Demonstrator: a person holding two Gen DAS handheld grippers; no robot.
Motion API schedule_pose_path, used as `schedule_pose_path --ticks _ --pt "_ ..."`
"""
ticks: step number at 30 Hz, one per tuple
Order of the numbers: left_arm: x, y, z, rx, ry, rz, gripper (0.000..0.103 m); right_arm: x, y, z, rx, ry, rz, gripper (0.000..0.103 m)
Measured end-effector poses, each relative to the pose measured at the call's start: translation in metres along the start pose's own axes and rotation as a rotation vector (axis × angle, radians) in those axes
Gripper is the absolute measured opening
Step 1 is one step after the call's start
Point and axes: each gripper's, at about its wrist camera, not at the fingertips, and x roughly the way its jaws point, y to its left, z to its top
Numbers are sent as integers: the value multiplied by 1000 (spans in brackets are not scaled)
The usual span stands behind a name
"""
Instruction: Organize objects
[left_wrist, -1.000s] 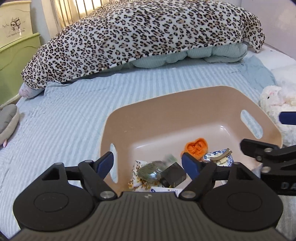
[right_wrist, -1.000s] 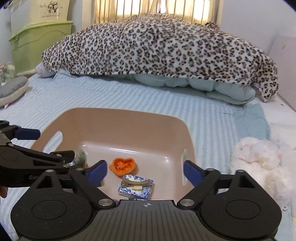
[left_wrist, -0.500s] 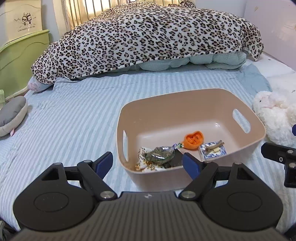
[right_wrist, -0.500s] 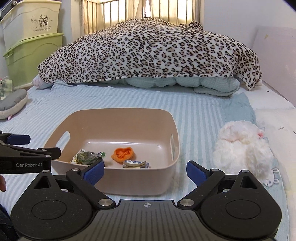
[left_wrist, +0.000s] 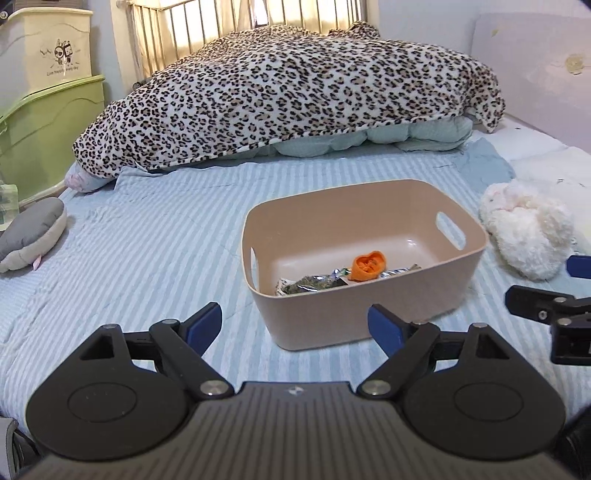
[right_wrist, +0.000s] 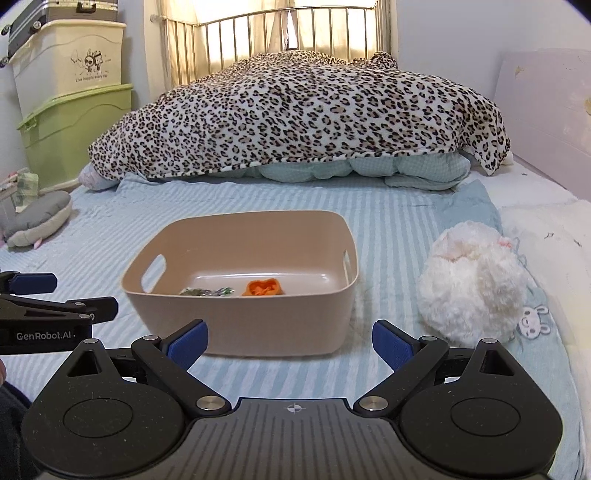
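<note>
A tan plastic bin (left_wrist: 369, 314) with handle slots stands on the striped bed; it also shows in the right wrist view (right_wrist: 258, 325). Inside lie an orange heart-shaped piece (left_wrist: 367, 265), a dark green foil packet (left_wrist: 314, 282) and other small items partly hidden by the wall. The orange piece (right_wrist: 264, 287) and packet (right_wrist: 207, 291) also show in the right wrist view. My left gripper (left_wrist: 295, 325) is open and empty, in front of the bin. My right gripper (right_wrist: 290, 339) is open and empty, also in front of the bin.
A white plush toy (right_wrist: 472, 288) lies right of the bin. A grey plush (left_wrist: 31, 232) lies at the left. A leopard blanket (left_wrist: 295, 96) is heaped at the back. Green and cream storage boxes (right_wrist: 74, 110) stand left of the bed.
Both grippers have pulled back and away from above the bin, staying open. The dark green packet dropped and settled in the bin.
</note>
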Motion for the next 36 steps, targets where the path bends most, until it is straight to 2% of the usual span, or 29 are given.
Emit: schedule_pose_path --ticks 9,12,25,36 --pt "-32 -4 -16 -2 -51 9 87 -28 9 -8 27 -19 42 98" --pt "-39 -2 -23 -43 -59 0 87 -37 10 -10 32 -22 57 99" --pt "-62 2 -38 -67 -59 -19 87 -70 17 -21 18 -49 70 101" --pt "-72 5 -45 -99 -42 -43 87 -78 20 -31 1 -23 80 101"
